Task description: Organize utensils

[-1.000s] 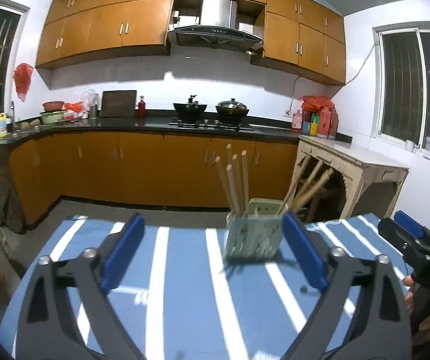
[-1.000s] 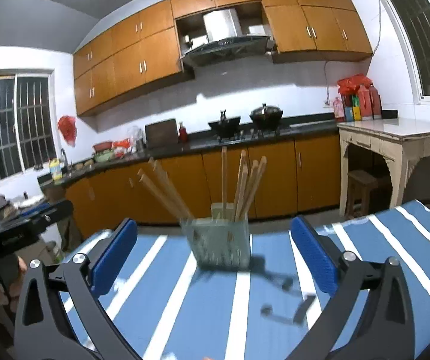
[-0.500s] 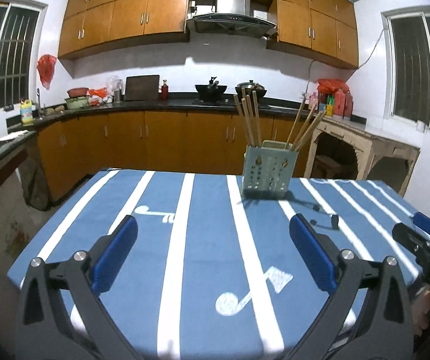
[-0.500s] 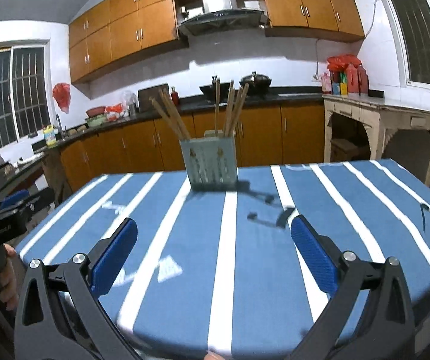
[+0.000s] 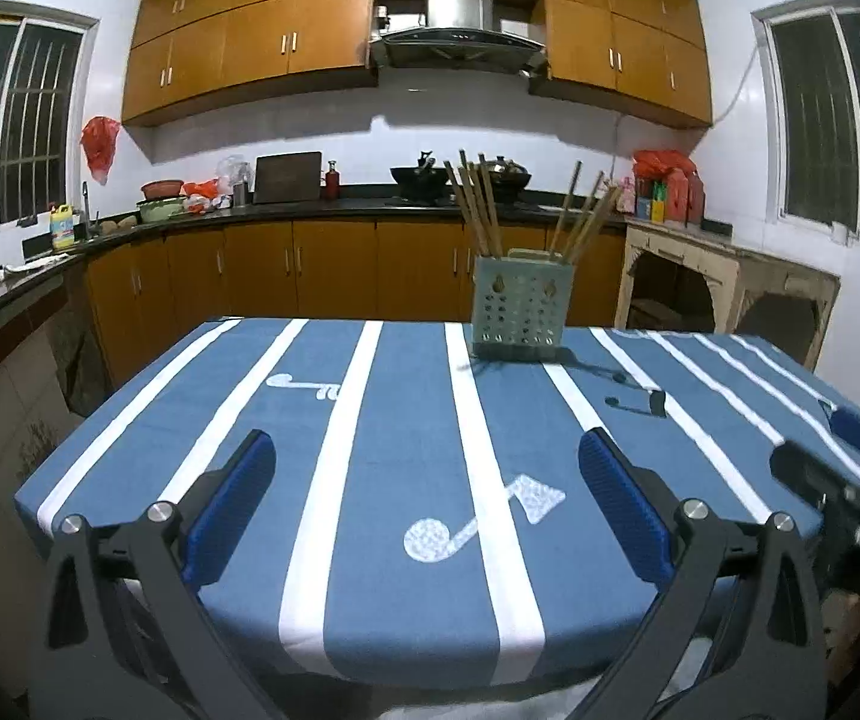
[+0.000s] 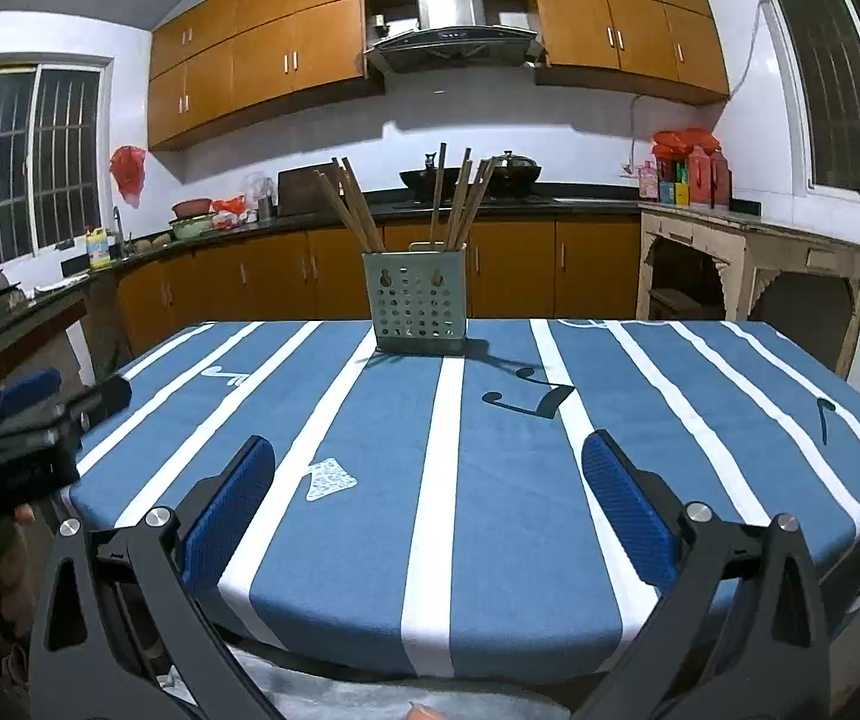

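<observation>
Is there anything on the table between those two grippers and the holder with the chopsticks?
Nothing visible. Only bare striped tablecloth lies between the open left gripper, the open right gripper and the holder with its chopsticks.

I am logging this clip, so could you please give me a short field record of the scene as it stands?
surface: table with blue, white-striped cloth
holder: perforated pale green caddy, upright at the far side of the table
contents: wooden chopsticks standing in two splayed groups
loose utensils on the cloth: none visible
left claw: open, empty, at the near edge
right claw: open, empty, at the near edge
</observation>
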Available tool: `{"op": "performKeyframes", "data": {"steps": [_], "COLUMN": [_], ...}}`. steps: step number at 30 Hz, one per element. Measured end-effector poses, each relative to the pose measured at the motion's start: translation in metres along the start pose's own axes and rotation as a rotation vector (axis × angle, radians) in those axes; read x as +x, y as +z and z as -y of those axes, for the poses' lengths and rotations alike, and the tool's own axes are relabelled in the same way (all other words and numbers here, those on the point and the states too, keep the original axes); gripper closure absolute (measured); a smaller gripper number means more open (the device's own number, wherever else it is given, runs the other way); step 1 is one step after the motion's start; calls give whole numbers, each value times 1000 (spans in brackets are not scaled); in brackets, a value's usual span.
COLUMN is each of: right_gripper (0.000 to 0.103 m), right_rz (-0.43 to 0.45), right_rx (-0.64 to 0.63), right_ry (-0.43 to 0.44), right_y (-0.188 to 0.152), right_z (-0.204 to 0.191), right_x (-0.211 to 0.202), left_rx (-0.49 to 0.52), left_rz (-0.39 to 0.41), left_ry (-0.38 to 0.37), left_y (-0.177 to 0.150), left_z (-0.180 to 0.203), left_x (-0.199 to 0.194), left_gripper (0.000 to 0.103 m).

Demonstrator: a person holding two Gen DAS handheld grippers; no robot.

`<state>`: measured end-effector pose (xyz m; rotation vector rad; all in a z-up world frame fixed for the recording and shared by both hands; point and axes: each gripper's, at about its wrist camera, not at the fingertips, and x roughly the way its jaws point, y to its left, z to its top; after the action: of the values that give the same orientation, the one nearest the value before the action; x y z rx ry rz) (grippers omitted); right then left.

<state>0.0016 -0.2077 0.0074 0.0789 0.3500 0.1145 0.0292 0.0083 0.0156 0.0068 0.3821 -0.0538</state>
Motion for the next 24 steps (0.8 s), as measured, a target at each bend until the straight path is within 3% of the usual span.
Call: {"op": "performKeyframes", "data": {"steps": [24], "right_gripper": [2], "right_rz": [-22], "right_rx": [38], "right_ry": [-9], "right_y": [-10], "right_z": [4], "right_x": [-1], "left_rx": [7], "left_rz": [-67], "left_ry": [-9], "left_y": [-24], "left_z": [8], "left_x": [6], "left_gripper": [4]}}
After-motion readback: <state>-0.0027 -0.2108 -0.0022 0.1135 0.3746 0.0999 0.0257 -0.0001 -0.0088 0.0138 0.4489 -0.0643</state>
